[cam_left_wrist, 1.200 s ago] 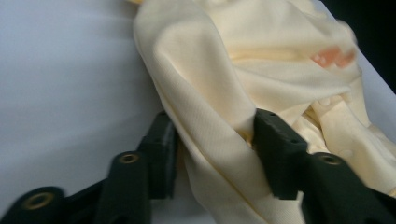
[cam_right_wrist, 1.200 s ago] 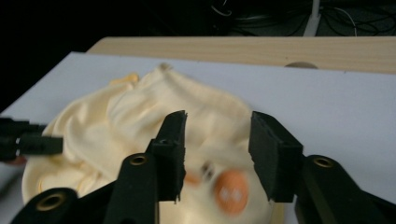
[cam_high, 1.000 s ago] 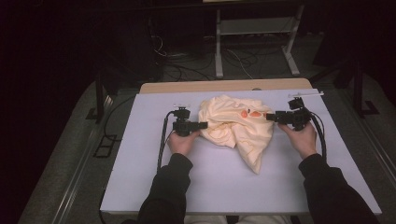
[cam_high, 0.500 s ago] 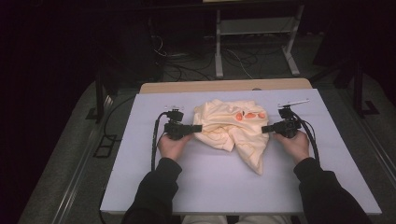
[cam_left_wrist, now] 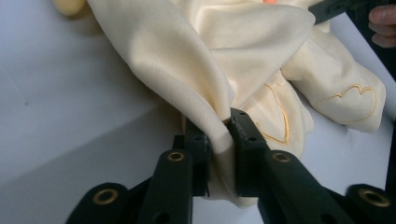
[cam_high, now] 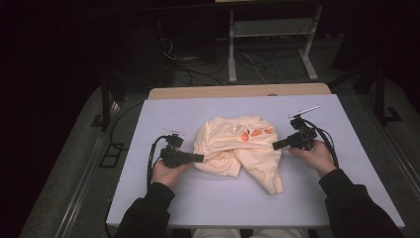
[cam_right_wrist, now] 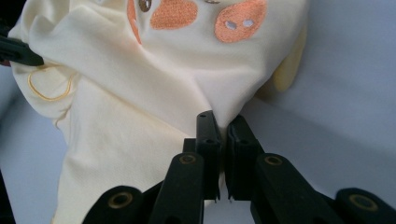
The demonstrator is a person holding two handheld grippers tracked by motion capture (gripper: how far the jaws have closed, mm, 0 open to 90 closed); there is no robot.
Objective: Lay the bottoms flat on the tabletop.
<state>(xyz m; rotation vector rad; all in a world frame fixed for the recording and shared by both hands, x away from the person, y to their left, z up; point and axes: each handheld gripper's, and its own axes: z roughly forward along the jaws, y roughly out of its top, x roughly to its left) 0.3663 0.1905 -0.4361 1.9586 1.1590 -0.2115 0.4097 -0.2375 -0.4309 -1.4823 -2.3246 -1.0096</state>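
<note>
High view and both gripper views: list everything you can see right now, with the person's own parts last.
Pale yellow cloth garment with orange patches and stitched heart outlines: one, cream yellow, crumpled at the table's middle, pinched at both sides.
White flat table top: one, white, under the garment.
Tan wooden board: one, light brown, along the table's far edge.
White metal frame: one, white, on the floor behind the table.
Black cables: several, black, on the dark floor behind.
Left tool: one, black, shut on the garment's left edge.
Right tool: one, black, shut on the garment's right edge.
Hands: two, in dark sleeves, one on each tool.
</note>
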